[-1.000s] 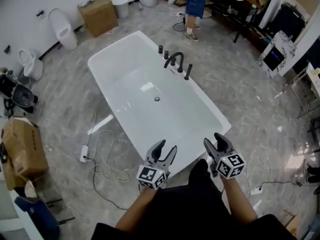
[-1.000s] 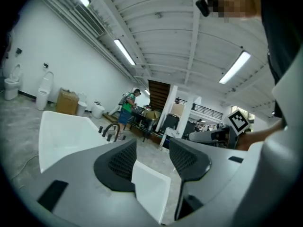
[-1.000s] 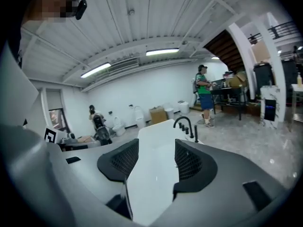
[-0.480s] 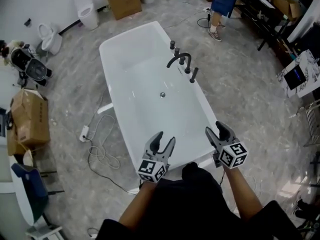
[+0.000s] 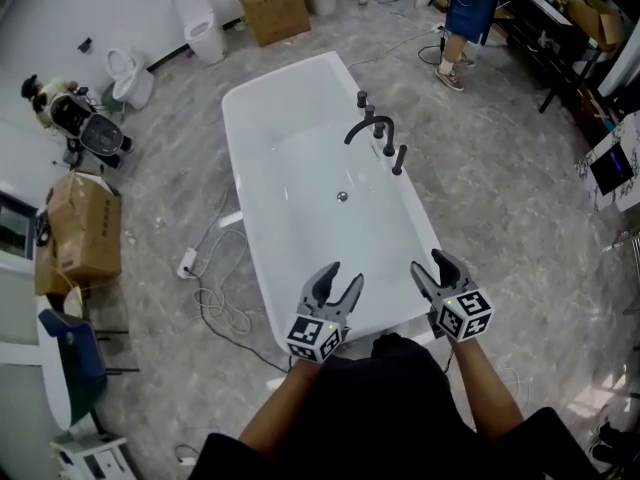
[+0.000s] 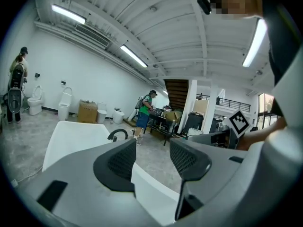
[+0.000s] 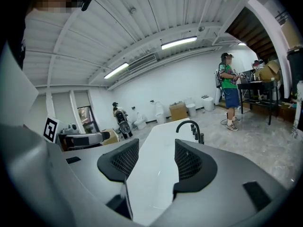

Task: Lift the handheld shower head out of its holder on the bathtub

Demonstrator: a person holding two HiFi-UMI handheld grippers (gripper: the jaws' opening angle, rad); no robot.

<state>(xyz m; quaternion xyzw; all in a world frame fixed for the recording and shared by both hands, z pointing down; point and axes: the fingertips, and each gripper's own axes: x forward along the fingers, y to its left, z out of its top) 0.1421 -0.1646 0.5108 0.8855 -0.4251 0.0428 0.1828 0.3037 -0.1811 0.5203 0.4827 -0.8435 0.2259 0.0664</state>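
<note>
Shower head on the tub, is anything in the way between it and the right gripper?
Nothing visible is. The right gripper, fingers open and empty, is by the bathtub's near end. The shower head stands on the right rim, nearer than the faucet, with only bare white rim between.

The handheld shower head [image 5: 400, 158] on the bathtub [image 5: 290, 228] is too small to resolve.

Bathtub [image 5: 290, 183] basin lies open along its length; on its far right rim, spout [image 5: 368, 122], knob [image 5: 362, 99] and shower head [image 5: 399, 158] crowd together.
</note>
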